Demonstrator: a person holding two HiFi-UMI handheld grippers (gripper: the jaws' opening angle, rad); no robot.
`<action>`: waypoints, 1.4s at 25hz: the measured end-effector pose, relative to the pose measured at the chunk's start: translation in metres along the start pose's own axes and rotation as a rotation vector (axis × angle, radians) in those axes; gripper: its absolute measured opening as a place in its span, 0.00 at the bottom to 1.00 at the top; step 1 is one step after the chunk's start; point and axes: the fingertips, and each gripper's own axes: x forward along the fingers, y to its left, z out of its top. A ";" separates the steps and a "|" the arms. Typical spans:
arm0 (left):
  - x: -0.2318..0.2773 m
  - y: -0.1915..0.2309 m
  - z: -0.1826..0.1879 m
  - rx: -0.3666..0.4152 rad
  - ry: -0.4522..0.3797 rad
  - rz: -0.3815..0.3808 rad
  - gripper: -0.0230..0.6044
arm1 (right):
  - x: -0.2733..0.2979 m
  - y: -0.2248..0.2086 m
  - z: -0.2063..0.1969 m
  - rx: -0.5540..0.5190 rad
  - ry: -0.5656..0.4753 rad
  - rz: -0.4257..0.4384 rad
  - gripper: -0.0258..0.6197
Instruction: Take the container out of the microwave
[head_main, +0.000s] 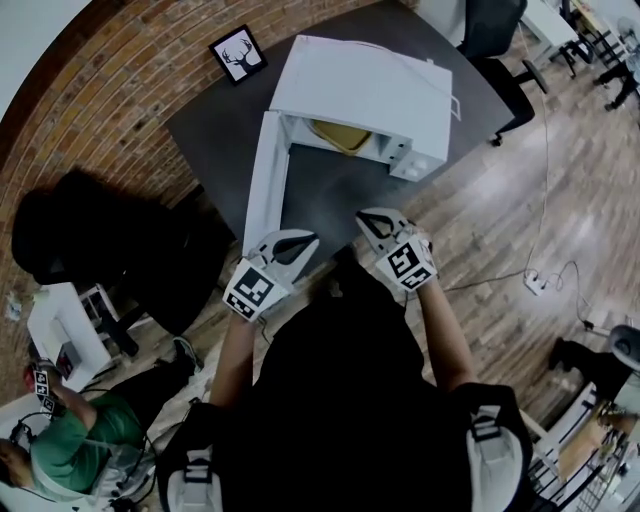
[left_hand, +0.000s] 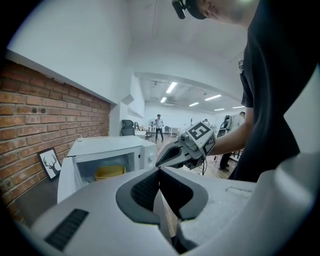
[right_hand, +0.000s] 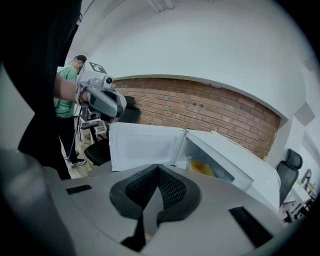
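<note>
A white microwave (head_main: 370, 90) stands on a dark grey table (head_main: 215, 130) with its door (head_main: 262, 180) swung open to the left. Inside sits a yellow container (head_main: 340, 135), also seen as the container (left_hand: 109, 171) in the left gripper view and the container (right_hand: 201, 168) in the right gripper view. My left gripper (head_main: 295, 243) hovers at the table's near edge by the door's free end, shut and empty. My right gripper (head_main: 375, 225) hangs in front of the microwave opening, short of it, also shut on nothing. Each gripper shows in the other's view: right gripper (left_hand: 175, 155), left gripper (right_hand: 107, 102).
A framed deer picture (head_main: 238, 53) leans against the brick wall (head_main: 120, 70) behind the table. An office chair (head_main: 490, 25) stands at the far right, a black chair (head_main: 90, 240) at the left. A seated person in green (head_main: 60, 445) is at lower left. Cables (head_main: 545, 275) lie on the wood floor.
</note>
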 end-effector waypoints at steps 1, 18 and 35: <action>0.000 0.004 0.001 -0.001 0.000 0.009 0.04 | 0.006 -0.004 -0.001 -0.011 0.005 0.004 0.04; -0.006 0.041 0.000 -0.095 0.011 0.173 0.04 | 0.093 -0.069 -0.036 -0.113 0.099 0.009 0.04; -0.008 0.043 -0.005 -0.121 0.020 0.241 0.04 | 0.140 -0.095 -0.058 -0.149 0.162 0.042 0.09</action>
